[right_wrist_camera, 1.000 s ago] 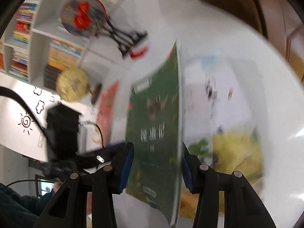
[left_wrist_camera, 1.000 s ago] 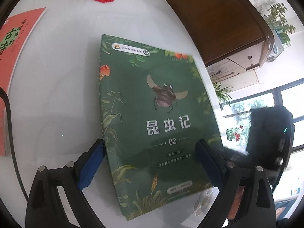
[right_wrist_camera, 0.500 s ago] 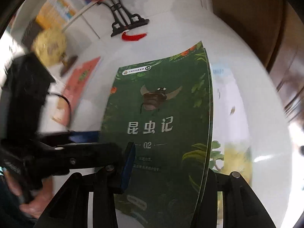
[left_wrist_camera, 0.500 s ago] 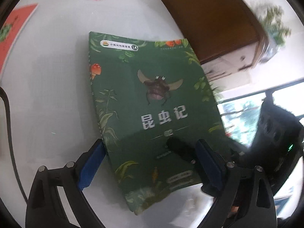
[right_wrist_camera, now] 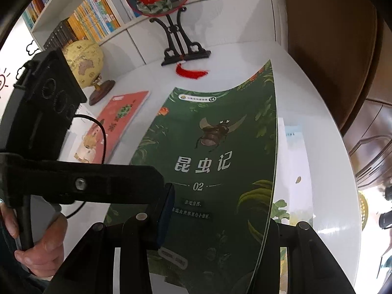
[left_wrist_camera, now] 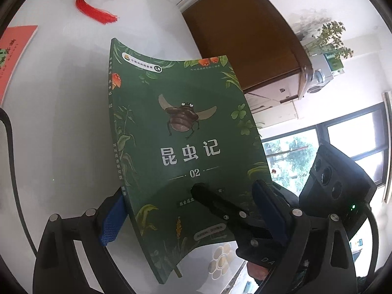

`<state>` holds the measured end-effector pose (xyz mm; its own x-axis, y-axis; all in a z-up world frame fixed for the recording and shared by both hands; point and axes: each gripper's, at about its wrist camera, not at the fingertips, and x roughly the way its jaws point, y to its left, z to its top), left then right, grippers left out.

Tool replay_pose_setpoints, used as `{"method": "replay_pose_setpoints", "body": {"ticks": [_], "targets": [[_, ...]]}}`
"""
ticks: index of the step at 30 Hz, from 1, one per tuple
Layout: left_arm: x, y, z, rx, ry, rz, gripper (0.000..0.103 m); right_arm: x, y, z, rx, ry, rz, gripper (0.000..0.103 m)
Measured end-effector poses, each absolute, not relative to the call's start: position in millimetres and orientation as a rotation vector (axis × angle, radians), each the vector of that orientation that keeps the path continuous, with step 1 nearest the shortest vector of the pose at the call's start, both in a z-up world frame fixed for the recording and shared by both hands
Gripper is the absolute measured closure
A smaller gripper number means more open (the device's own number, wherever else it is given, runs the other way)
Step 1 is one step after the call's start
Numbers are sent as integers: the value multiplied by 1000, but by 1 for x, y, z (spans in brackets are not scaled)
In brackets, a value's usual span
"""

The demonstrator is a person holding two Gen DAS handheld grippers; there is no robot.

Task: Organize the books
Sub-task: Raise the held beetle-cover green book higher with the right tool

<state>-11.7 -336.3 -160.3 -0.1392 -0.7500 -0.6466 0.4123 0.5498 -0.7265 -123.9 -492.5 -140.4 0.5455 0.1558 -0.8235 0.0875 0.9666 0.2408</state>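
A green book (left_wrist_camera: 186, 127) with a beetle on its cover is raised off the white table (left_wrist_camera: 56, 127) and bowed. My left gripper (left_wrist_camera: 188, 191) spans its width near the bottom: one blue pad presses the spine, the other the right edge. My right gripper (right_wrist_camera: 220, 210) grips the same end, its left pad on the cover and its right finger hidden under the book's right edge. In the left wrist view that upper finger (left_wrist_camera: 215, 205) lies across the cover. The left gripper's finger (right_wrist_camera: 98, 183) reaches the spine from the left.
Another book, white and yellow (right_wrist_camera: 291, 147), lies on the table under the green one. An orange-pink book (right_wrist_camera: 117, 127), a globe (right_wrist_camera: 83, 61) and a fan stand with a red tassel (right_wrist_camera: 181, 51) stand further back. Bookshelves (right_wrist_camera: 93, 12) rise behind, a brown cabinet (left_wrist_camera: 245, 36) to the right.
The green book lay flat on the table and is now lifted and bowed. The right gripper has rolled and closed over the cover; the left gripper has risen with the book.
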Motion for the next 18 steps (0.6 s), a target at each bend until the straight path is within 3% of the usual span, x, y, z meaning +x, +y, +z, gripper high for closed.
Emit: {"method": "replay_pose_setpoints", "body": {"ticks": [18], "targets": [[-8,-317,-113,-342,1226,-1035,10,-113,-464,-93,194,896,71,60]]}}
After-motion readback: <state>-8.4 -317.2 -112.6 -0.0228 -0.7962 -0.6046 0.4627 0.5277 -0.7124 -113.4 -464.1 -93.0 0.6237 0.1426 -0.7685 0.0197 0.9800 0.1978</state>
